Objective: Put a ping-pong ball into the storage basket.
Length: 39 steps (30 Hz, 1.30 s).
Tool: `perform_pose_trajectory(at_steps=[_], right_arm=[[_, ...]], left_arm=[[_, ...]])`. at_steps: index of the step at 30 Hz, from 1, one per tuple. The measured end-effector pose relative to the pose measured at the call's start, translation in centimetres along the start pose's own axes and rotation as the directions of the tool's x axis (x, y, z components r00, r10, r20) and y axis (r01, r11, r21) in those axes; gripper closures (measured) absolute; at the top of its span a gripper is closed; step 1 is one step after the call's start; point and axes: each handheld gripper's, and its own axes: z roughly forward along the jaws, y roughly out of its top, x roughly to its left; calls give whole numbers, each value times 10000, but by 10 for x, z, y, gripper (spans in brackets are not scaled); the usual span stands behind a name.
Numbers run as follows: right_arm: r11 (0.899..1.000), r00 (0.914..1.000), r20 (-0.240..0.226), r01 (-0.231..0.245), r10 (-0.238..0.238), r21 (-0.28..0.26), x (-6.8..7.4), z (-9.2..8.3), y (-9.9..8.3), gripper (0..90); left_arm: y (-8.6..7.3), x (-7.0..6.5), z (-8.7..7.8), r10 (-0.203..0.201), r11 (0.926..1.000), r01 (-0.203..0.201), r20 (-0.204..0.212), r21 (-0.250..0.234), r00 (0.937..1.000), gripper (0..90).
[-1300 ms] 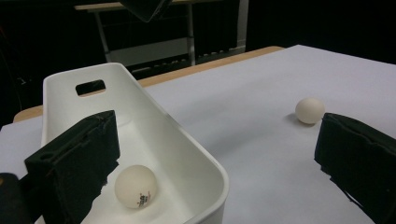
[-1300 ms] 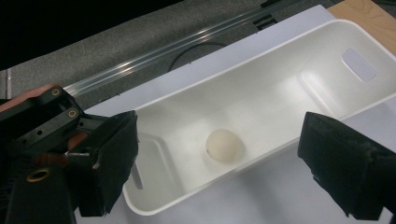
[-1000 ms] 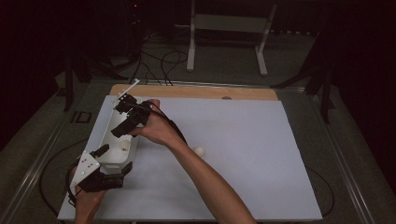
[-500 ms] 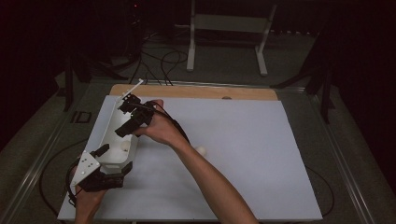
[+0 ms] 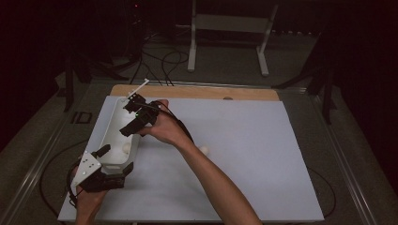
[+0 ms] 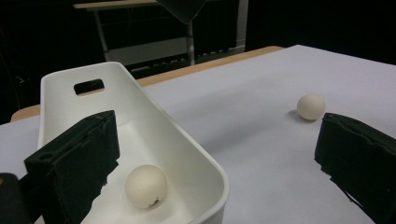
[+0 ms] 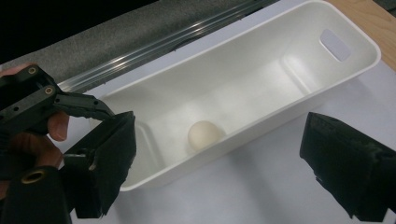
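White surface [image 5: 244,154] holds your tray [image 7: 261,93]; one ball [image 7: 204,134] sits inside between your right gripper's [image 5: 136,115] open fingers. Left gripper's [image 5: 105,157] fingers are open too.

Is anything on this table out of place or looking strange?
One small white ball lies loose on the white table, outside the long white plastic bin; another ball sits inside. Nothing looks spilled or damaged.

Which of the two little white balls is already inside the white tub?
The ball lying on the floor of the white tub, near the left tool. The other ball sits out on the bare white table, apart from the tub.
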Motion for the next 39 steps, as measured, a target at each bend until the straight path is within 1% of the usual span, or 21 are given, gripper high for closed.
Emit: perform_pose_trajectory(at_steps=[2, 5, 9, 14, 16, 23, 30, 34, 35, 36, 39], right_arm=[[10000, 10000, -12, -78, 78, 26, 0, 0, -1, 105], [9999, 10000, 6, -68, 68, 109, -2, 0, -3, 105], [9999, 9999, 44, -134, 134, 106, -5, 0, -6, 105], [9997, 9998, 79, -192, 191, 117, -8, -2, -8, 105], [9997, 9997, 117, -223, 222, 81, -10, -4, -10, 105], [9992, 9992, 193, -340, 336, 202, -14, -4, -15, 109], [9993, 9991, 271, -320, 315, 179, -18, -5, -17, 110], [9989, 9986, 304, -435, 430, 154, -21, -7, -18, 110], [9992, 9987, 325, -385, 381, 115, -22, -8, -19, 110], [9989, 9985, 358, -425, 419, 180, -23, -8, -20, 110], [9988, 9978, 493, -459, 451, 155, -28, -9, -23, 110]], left_arm=[[0, 0, 0, -8, 10000, 8, 2, -11, 10000, 6], [0, 0, 0, -7, 10000, 7, -3, 3, 10000, 6], [0, 0, -1, -57, 10000, 57, -15, -40, 10000, 6], [0, 0, -1, -10, 10000, 10, -9, 1, 10000, 6], [0, 0, -1, -61, 10000, 61, -18, -43, 10000, 6], [0, 0, -1, -47, 10000, 47, -31, -25, 10000, 6], [-1, 1, -1, -52, 10000, 52, -40, -23, 10000, 6], [-1, 0, -1, -46, 10000, 46, -31, 4, 10000, 6], [-1, 0, -1, -53, 10000, 53, -30, 2, 10000, 6], [-1, 0, -1, -57, 10000, 57, -26, -4, 10000, 6], [-1, 0, -1, -76, 10000, 76, -29, -20, 10000, 6]])
